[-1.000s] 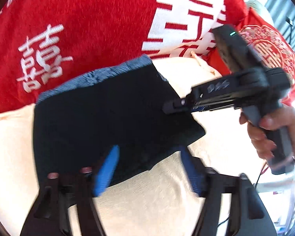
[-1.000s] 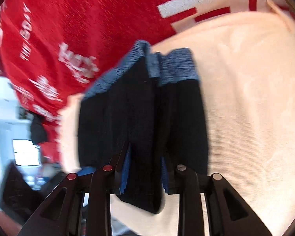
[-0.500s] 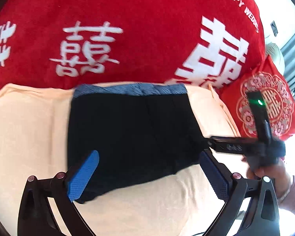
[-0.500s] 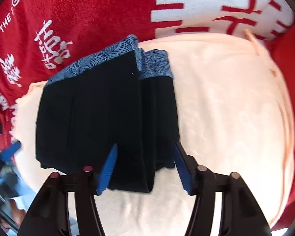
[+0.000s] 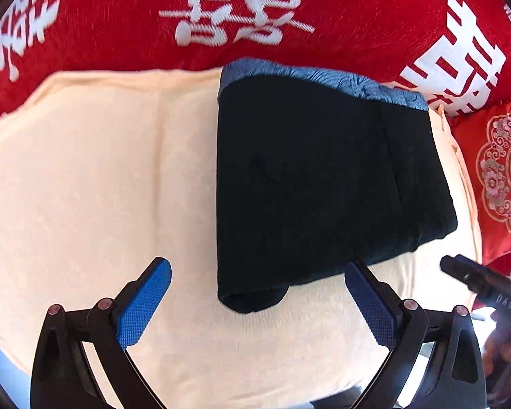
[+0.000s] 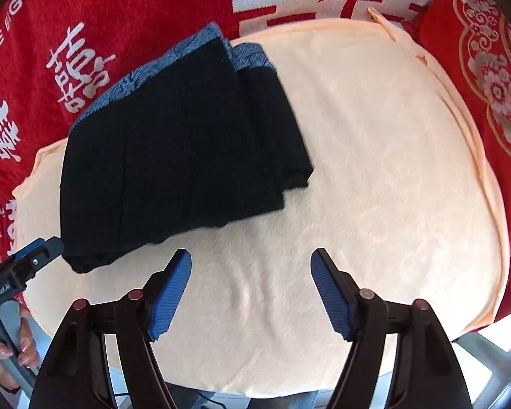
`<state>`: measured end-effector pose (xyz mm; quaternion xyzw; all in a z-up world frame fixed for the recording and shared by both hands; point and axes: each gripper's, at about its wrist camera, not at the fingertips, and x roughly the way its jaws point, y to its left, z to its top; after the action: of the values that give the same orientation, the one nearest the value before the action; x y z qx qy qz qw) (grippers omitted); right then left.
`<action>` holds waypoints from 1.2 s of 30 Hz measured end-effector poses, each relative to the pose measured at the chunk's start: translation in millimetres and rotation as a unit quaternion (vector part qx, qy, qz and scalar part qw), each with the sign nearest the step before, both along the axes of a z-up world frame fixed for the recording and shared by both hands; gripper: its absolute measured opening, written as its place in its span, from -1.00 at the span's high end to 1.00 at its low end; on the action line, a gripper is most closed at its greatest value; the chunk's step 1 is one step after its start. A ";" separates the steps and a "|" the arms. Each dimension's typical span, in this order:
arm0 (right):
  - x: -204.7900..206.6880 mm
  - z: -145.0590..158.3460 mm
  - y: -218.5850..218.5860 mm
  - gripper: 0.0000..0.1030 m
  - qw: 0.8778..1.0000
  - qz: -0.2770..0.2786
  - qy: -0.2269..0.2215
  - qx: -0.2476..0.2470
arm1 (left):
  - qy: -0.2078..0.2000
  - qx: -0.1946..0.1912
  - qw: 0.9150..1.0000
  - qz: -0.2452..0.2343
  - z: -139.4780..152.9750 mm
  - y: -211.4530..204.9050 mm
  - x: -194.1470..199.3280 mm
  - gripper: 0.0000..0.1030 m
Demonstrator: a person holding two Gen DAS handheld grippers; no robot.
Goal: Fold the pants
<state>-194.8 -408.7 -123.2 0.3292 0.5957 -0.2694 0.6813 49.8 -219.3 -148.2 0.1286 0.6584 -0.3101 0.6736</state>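
Black pants (image 5: 323,184) (image 6: 184,150) with a blue patterned waistband lie folded into a thick rectangle on a cream cloth (image 5: 95,170) (image 6: 374,170). My left gripper (image 5: 255,303) hangs open over the near edge of the fold; its right blue pad sits just off the cloth's lower corner, nothing pressed between the pads. My right gripper (image 6: 250,286) is apart from the pants, over bare cream cloth to their lower right, its jaws opening with nothing between them. The left gripper's tip (image 6: 27,262) shows at the pants' lower left corner in the right wrist view.
A red blanket (image 5: 119,10) (image 6: 119,17) with white characters lies beyond the cream cloth. A red embroidered cushion (image 5: 500,170) (image 6: 487,68) sits at the right. A hand (image 6: 3,351) holds the left tool. The cloth's near edge drops off below both grippers.
Both grippers let go of the pants and opened. The right one backed off onto bare cloth; the left one shifted left, so the pants now lie to its right.
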 end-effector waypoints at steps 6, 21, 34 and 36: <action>1.4 -1.3 26.8 -0.48 1.000 -0.008 0.002 0.007 | 0.001 0.000 1.000 -0.013 3.3 12.1 7.3 -0.98; 9.6 15.4 4.0 -0.48 1.000 0.000 -0.017 -0.025 | -0.006 -0.003 1.000 0.030 -2.1 7.6 44.4 -0.98; 68.5 2.9 -61.3 0.44 0.997 0.056 -0.050 0.000 | -0.062 0.057 0.994 0.070 -40.7 -40.4 86.4 -0.98; 74.7 -12.1 -65.6 0.44 0.997 0.071 -0.029 0.005 | -0.054 0.047 0.994 0.078 -44.0 -36.3 87.8 -0.99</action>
<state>-120.1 -474.3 -135.3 0.2970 0.5991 -0.2077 0.7139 137.6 -255.6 -192.2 0.1248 0.6431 -0.2178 0.7235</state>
